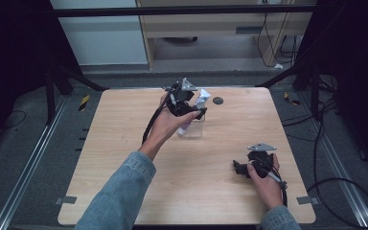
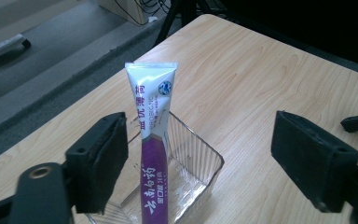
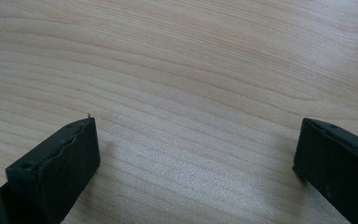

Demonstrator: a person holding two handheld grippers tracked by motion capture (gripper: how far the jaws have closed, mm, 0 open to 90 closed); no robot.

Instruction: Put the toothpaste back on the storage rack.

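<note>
Toothpaste tube (image 2: 151, 154) stands nearly upright in the clear box (image 2: 200, 161), crimped end up, between the spread left gripper (image 2: 198, 163); right gripper (image 3: 196, 154) is spread over the desk (image 3: 191, 70).

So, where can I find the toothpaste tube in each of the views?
High view: the toothpaste tube is upper centre, leaning in the clear container, at the left gripper.
Left gripper view: centre, upright, jaws apart.
Right gripper view: not in it.
Shared landmark: the wooden table.
</note>
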